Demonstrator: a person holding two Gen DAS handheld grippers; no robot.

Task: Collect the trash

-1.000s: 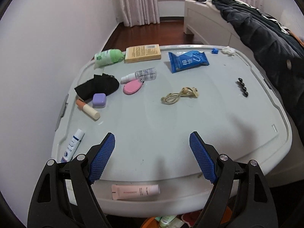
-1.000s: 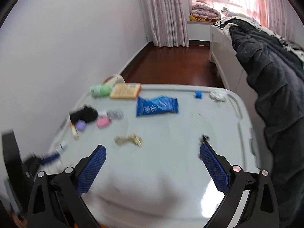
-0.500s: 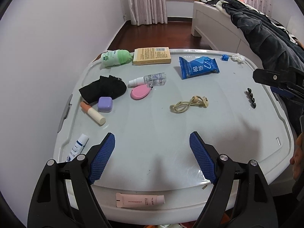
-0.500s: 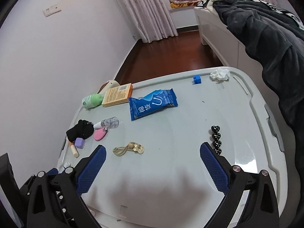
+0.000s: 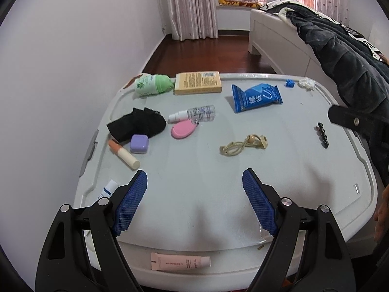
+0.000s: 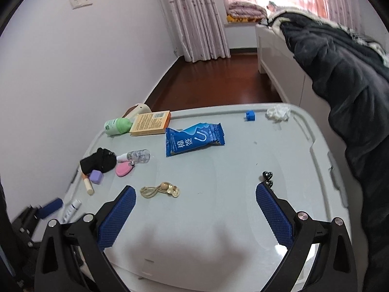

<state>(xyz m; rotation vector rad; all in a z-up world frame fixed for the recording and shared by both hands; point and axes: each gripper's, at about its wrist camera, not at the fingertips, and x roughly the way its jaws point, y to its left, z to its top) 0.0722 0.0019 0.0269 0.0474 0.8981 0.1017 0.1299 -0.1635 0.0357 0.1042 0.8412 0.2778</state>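
Note:
A blue snack wrapper (image 5: 256, 97) (image 6: 194, 139) lies on the far half of the white storage-box lid (image 5: 194, 194) (image 6: 218, 219). A crumpled white tissue (image 5: 306, 83) (image 6: 278, 113) sits at the far right corner, next to a small blue block (image 5: 289, 83) (image 6: 250, 116). My left gripper (image 5: 194, 187) is open and empty above the lid's near edge. My right gripper (image 6: 195, 202) is open and empty over the near middle, beside a beige hair tie (image 6: 160, 189) (image 5: 243, 144).
On the left lie a green bottle (image 5: 152, 84), a yellow box (image 5: 198, 82), a black sock (image 5: 137, 125), a clear spray bottle (image 5: 193, 114), a pink tag (image 5: 182, 130), a purple case (image 5: 139, 143) and a lip balm (image 5: 124, 154). Black heart clip (image 5: 322, 135) lies right. A bed (image 6: 328, 60) stands right.
Both grippers have drawn back and risen a little, so more of the room shows. The right gripper has swung over the lid; its view is sharp now. Nothing on the lid has moved.

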